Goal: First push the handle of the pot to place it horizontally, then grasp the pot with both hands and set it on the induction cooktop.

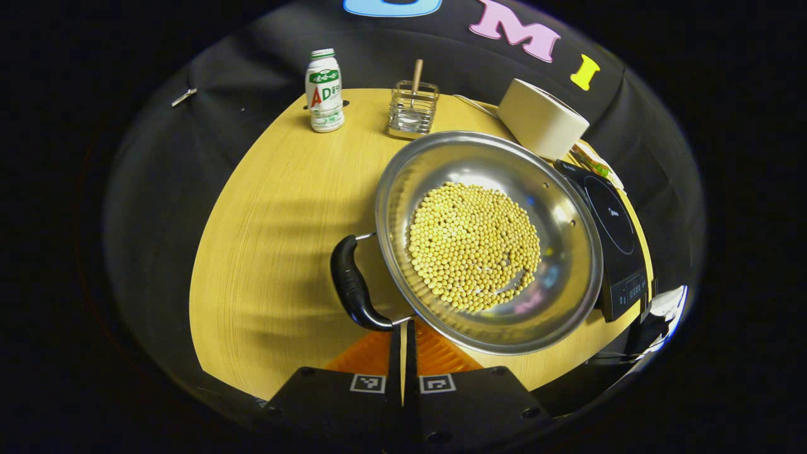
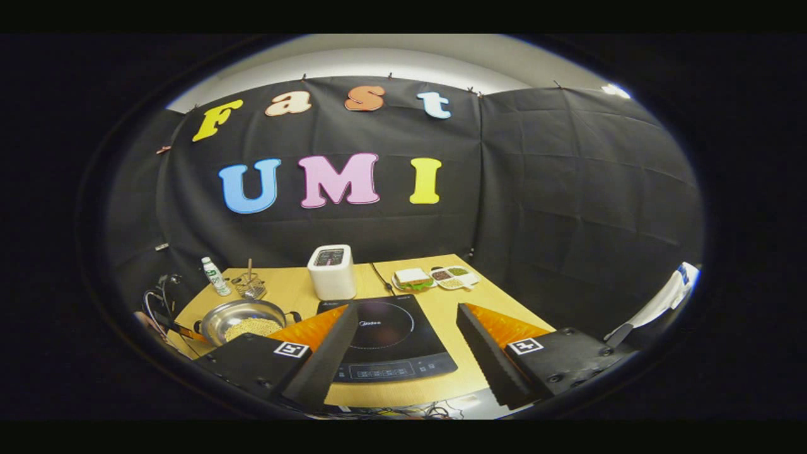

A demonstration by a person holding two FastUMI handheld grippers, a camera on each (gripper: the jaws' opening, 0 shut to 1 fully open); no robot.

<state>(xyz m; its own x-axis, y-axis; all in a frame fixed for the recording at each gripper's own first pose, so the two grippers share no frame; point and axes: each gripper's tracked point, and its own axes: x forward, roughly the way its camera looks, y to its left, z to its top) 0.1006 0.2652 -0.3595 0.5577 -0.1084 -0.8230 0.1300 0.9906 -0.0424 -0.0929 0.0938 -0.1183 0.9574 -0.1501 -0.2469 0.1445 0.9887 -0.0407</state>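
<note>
**Pot of beans on the counter, beside the cooktop**

The pot (image 1: 488, 239) is a wide, shallow steel pan with a shiny rim, holding a heap of pale yellow beans (image 1: 473, 246). A black handle (image 1: 352, 285) curves off its near-left side on two metal prongs. It sits on the wooden counter (image 1: 284, 208), just left of the black cooktop (image 1: 615, 239), and its rim hides the cooktop's near edge.

The left gripper (image 1: 402, 353) has its jaws together, tips just at the handle's lower end; whether they touch it is hard to tell. The right gripper (image 2: 403, 353) hangs with jaws wide apart, framing the cooktop (image 2: 384, 337).

In the right gripper view the pot (image 2: 243, 318) looks small and its left finger cuts off part of it. A bottle (image 1: 324, 91), a wire basket (image 1: 413, 108) and a white box (image 1: 542, 118) stand behind.
</note>
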